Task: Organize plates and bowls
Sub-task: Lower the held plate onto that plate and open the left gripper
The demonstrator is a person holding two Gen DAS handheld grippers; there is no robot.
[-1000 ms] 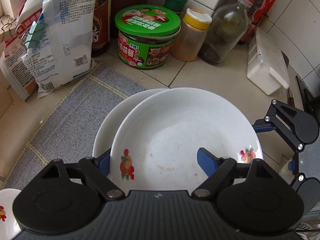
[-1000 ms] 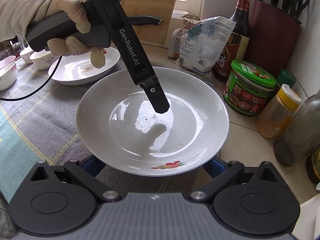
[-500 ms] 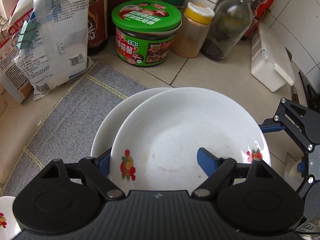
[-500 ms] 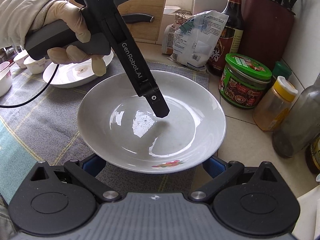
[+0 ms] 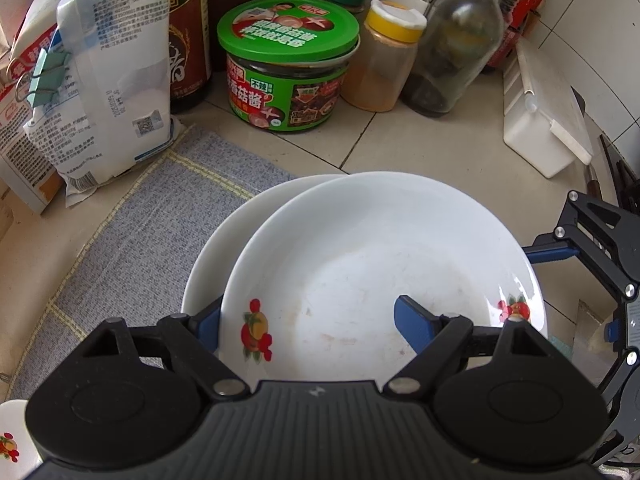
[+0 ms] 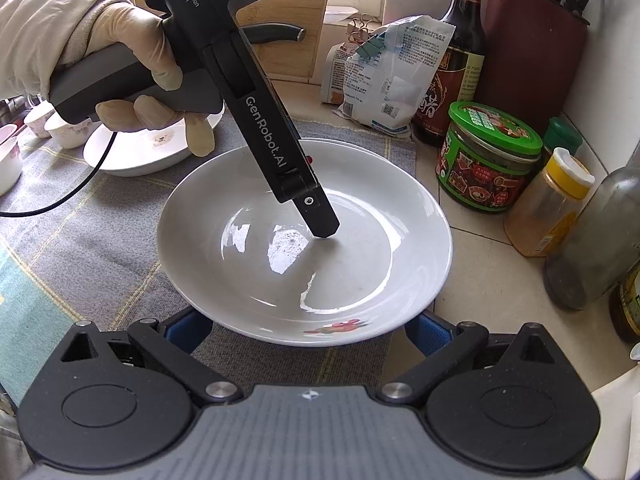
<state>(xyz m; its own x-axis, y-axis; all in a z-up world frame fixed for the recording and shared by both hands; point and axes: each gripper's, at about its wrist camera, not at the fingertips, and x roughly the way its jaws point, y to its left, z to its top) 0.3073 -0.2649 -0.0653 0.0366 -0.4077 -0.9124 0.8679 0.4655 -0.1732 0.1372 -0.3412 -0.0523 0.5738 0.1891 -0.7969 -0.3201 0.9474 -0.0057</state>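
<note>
With top plate (image 5: 380, 260) sitting off-centre on lower plate (image 5: 224, 248) atop grey mat (image 5: 140, 220), nudge gently square, left claw (image 5: 308, 320) astride its rim, grip unclear, right claw (image 6: 306, 332) open under near edge.

jar (image 5: 287, 64): green lid, beside spice bottle (image 5: 384, 58)
bag (image 5: 108, 80): leans by sauce bottle (image 5: 190, 36)
mat (image 5: 132, 236): grey, on bench (image 5: 432, 144)

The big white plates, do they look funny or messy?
A little. The top white plate with fruit decals sits off-centre on the white plate beneath it, whose rim peeks out at left. Faint brownish smears mark the top plate's middle. Nothing looks broken or spilled.
</note>
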